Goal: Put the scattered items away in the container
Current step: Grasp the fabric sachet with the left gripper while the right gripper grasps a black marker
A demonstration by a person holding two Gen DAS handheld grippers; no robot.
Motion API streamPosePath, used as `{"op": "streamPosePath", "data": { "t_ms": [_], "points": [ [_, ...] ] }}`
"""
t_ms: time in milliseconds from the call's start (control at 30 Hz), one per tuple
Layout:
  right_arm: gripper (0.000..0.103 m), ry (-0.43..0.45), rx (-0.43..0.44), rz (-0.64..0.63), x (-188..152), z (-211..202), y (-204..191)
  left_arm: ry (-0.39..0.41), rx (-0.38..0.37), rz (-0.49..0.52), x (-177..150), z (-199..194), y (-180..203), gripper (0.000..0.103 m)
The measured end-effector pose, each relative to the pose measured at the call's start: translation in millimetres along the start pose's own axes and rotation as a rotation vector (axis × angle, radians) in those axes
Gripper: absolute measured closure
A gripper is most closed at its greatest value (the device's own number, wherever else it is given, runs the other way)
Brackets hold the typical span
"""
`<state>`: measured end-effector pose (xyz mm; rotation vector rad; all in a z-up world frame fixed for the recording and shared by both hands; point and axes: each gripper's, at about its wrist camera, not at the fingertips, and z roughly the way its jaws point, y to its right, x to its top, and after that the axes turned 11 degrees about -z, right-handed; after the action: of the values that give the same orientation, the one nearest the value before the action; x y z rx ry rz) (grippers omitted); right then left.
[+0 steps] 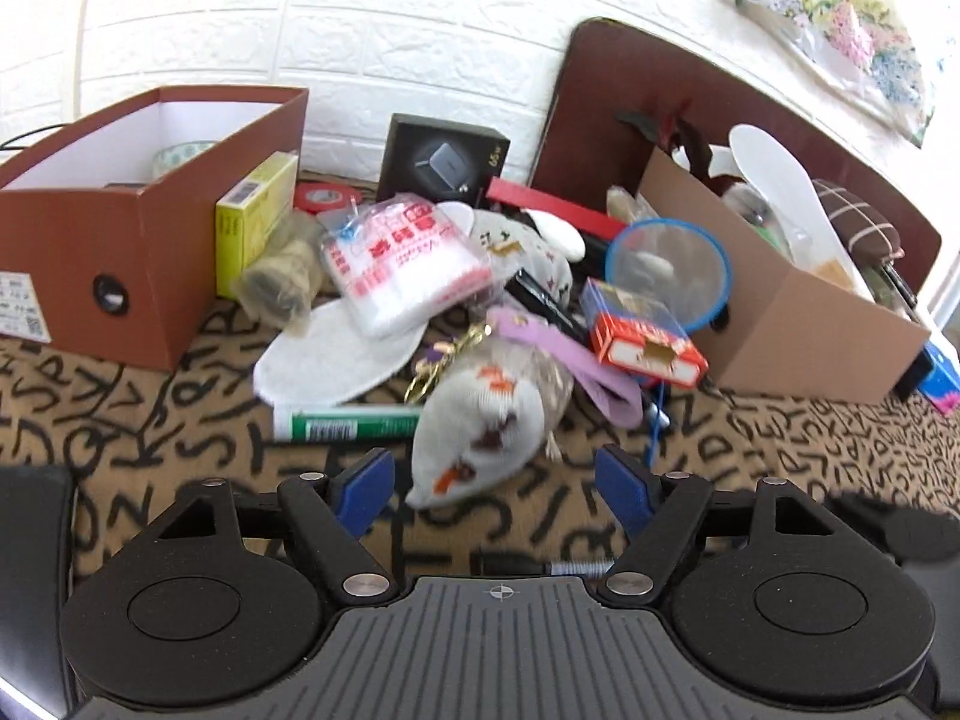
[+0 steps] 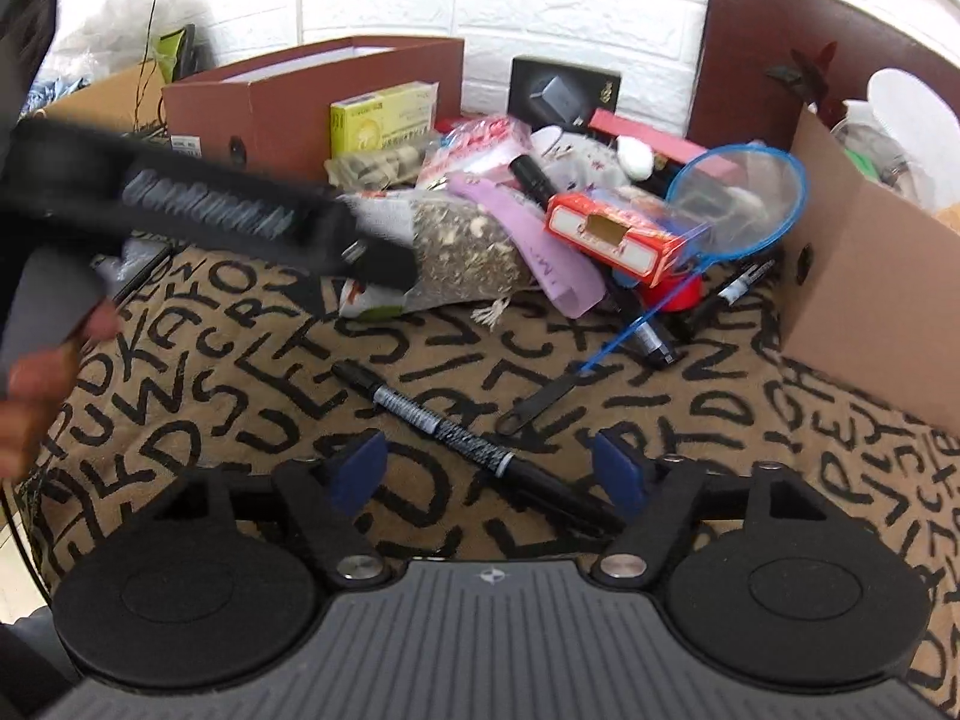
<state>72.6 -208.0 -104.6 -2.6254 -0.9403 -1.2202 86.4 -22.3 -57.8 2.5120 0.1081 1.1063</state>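
Note:
My left gripper (image 1: 497, 483) is open, its blue pads either side of the toe of a grey patterned sock (image 1: 480, 426) that lies at the front of a pile of scattered items. My right gripper (image 2: 489, 474) is open and empty over a black marker pen (image 2: 456, 429) on the letter-print cloth. The left gripper's body also shows in the right wrist view (image 2: 198, 210), low over the pile. A brown cardboard box (image 1: 798, 324) with items in it stands at the right. A red-brown shoebox (image 1: 138, 216) stands at the left.
The pile holds a red card box (image 1: 645, 336), a blue-rimmed net (image 1: 666, 267), a lilac strap (image 1: 576, 366), a green marker (image 1: 348, 423), a plastic bag pack (image 1: 408, 264) and a yellow box (image 1: 252, 222). A white brick wall stands behind.

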Motion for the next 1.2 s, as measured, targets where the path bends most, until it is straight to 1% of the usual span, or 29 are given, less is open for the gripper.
{"op": "streamPosePath", "data": {
  "t_ms": [67,133,167,200,267,333,367,400,500,600,700,800,867,967,1133,1200],
  "points": [
    [0.034,-0.01,0.016,0.0,-0.1,2.5,-2.9,0.001,-0.01,-0.009,4.1,6.3,0.8,0.019],
    [0.035,-0.013,0.021,-0.007,0.8,3.7,-5.9,0.003,-0.013,-0.014,8.4,13.0,1.6,0.02],
    [0.034,-0.014,0.022,-0.008,1.5,3.9,-6.7,0.003,-0.014,-0.015,10.7,16.6,2.4,0.021],
    [0.034,-0.014,0.022,-0.008,2.4,3.9,-7.2,-0.002,-0.013,-0.014,12.9,20.4,2.9,0.024],
    [0.034,-0.013,0.018,-0.002,4.2,2.8,-7.2,-0.017,0.002,-0.008,15.7,26.9,4.0,0.028],
    [0.034,-0.015,0.015,0.001,5.6,2.1,-7.4,-0.029,0.023,-0.008,15.7,29.8,2.5,0.036],
    [0.034,-0.019,0.015,0.001,6.1,2.3,-7.7,-0.032,0.023,-0.009,15.3,30.0,0.7,0.042],
    [0.034,-0.023,0.015,0.0,6.5,2.8,-8.3,-0.032,0.024,-0.007,15.1,29.4,-0.6,0.051],
    [0.034,-0.023,0.022,-0.003,7.7,3.3,-11.8,-0.033,0.017,-0.012,15.1,26.1,-4.7,0.06],
    [0.034,-0.013,0.028,-0.009,10.4,1.9,-15.1,-0.048,0.007,-0.017,14.4,20.9,-8.7,0.066],
    [0.034,0.002,0.027,-0.023,14.0,-1.3,-16.6,-0.071,-0.015,-0.043,11.6,10.7,-18.5,0.067],
    [0.034,0.019,0.025,-0.026,17.8,-4.6,-16.8,-0.105,-0.058,-0.131,6.2,-5.7,-38.7,0.067],
    [0.034,0.03,0.026,-0.029,19.7,-5.9,-17.2,-0.115,-0.063,-0.182,-0.1,-18.4,-53.0,0.067],
    [0.034,0.039,0.033,-0.025,23.1,-5.5,-18.6,-0.115,-0.044,-0.224,-8.0,-33.2,-69.2,0.067],
    [0.034,0.044,0.053,-0.042,29.2,-2.7,-25.0,-0.102,-0.014,-0.251,-11.1,-45.8,-87.7,0.065],
    [0.034,0.048,0.059,-0.048,31.4,-2.3,-27.7,-0.07,0.027,-0.256,-10.2,-51.8,-93.6,0.057]
  ]
}}
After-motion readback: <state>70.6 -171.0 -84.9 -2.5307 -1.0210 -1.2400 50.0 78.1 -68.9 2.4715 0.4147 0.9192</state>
